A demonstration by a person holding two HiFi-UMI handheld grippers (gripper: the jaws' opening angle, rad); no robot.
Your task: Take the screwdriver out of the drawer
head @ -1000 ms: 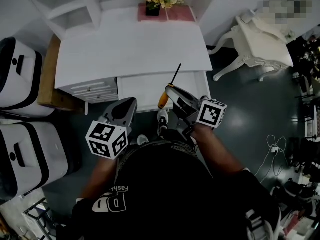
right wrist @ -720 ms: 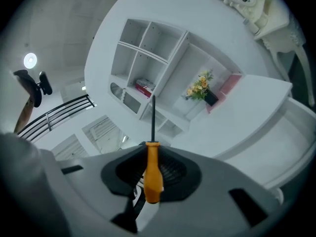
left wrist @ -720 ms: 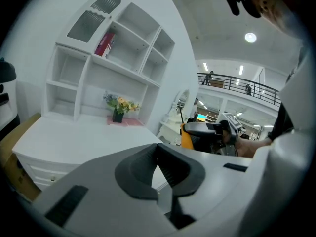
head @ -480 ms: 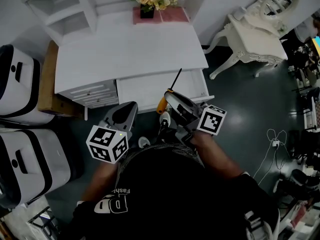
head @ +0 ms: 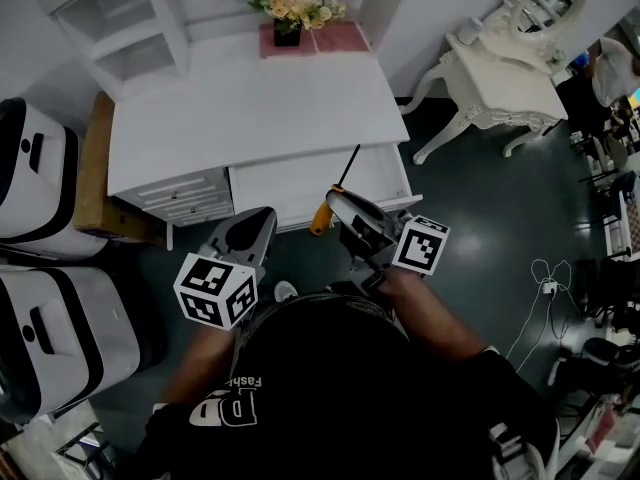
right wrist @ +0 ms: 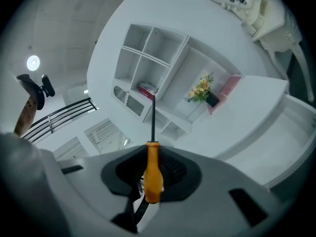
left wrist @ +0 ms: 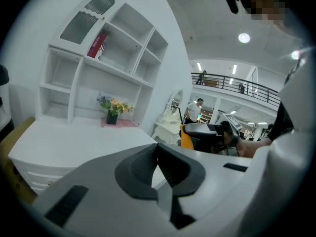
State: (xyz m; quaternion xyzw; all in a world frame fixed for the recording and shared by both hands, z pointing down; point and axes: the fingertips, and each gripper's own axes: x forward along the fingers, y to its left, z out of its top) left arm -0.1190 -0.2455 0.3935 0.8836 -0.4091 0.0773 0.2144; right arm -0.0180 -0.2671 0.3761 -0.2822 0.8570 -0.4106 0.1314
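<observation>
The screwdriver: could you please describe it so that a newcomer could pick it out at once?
At the front of the white desk, over the edge of its open drawer, the right gripper is shut on the screwdriver. Its orange handle and thin black shaft set it apart from everything white around it.

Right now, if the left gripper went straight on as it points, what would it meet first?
The left gripper would probably meet the white desk beside the open drawer first; its height is unclear.
</observation>
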